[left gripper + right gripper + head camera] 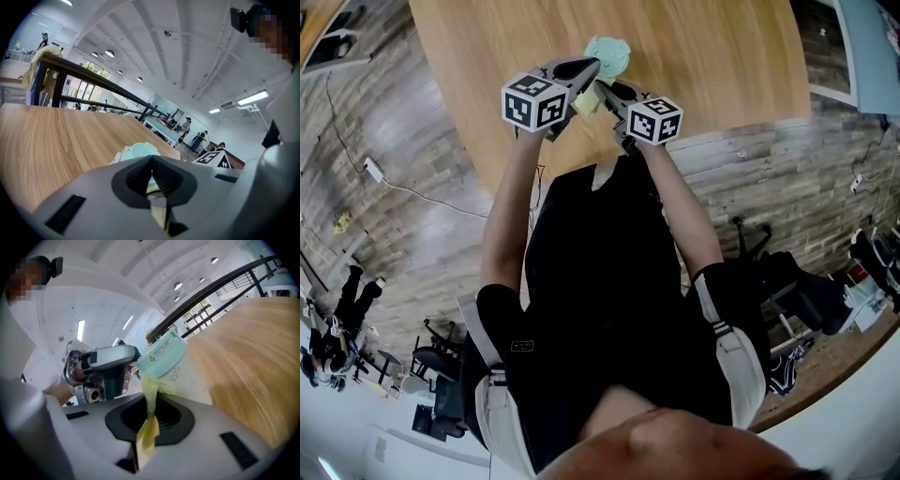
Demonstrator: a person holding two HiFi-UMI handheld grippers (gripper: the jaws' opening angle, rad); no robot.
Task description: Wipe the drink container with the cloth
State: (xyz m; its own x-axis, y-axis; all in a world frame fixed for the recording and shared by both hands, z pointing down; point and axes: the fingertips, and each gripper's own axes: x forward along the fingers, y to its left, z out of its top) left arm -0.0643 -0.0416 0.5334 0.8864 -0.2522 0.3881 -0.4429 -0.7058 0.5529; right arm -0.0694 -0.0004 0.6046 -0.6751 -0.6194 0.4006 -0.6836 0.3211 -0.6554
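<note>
A white drink container with a mint-green lid (pixel 609 52) hangs tilted above the wooden table (pixel 712 56). My left gripper (pixel 591 64) is shut on its lid end; in the right gripper view the left gripper (pixel 133 355) meets the lid from the left. The left gripper view shows shut jaws (pixel 151 161) with the mint lid (pixel 138 151) just beyond them. My right gripper (pixel 605 91) is shut on a yellow cloth (pixel 149 427), whose upper end lies against the container (pixel 183 366) at the lid's rim. The cloth (pixel 586 101) shows between both grippers.
The table's near edge (pixel 581 159) runs just in front of the person's body. Beyond it lies plank flooring with a cable (pixel 403 192) and chairs (pixel 441 375). Other tables and people stand far off in the hall (pixel 187 129).
</note>
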